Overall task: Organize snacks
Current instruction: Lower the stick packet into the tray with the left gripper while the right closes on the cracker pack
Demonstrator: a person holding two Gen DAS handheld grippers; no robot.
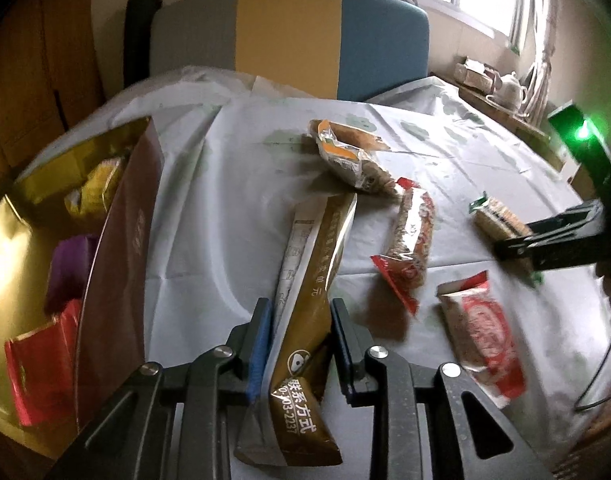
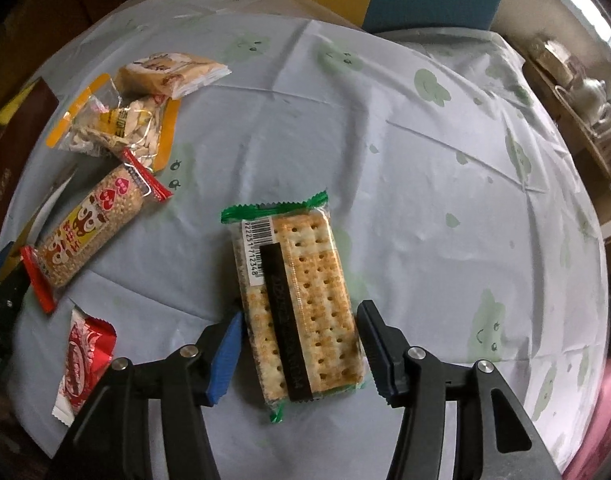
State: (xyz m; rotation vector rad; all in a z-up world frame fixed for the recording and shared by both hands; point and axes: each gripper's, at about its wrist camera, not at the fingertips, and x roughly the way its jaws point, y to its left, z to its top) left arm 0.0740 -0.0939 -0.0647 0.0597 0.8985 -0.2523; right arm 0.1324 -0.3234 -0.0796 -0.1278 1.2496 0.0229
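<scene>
My left gripper (image 1: 301, 344) is shut on a long gold-brown snack packet (image 1: 313, 280) and holds it over the table. A gold-lined box (image 1: 29, 216) at the left holds yellow, purple and red packets. My right gripper (image 2: 301, 352) is open, its fingers either side of a green-edged cracker pack (image 2: 301, 300) lying on the cloth; it also shows in the left wrist view (image 1: 501, 220). A red-ended puffed-rice bar (image 2: 89, 236), a seed bag (image 2: 117, 128), an orange packet (image 2: 169, 72) and a red-white packet (image 2: 83, 364) lie to the left.
A round table with a pale blue cloth (image 2: 425, 160) printed with green shapes. A chair with a yellow and blue back (image 1: 289, 40) stands behind it. A side shelf with a teapot (image 1: 511, 88) stands at the right.
</scene>
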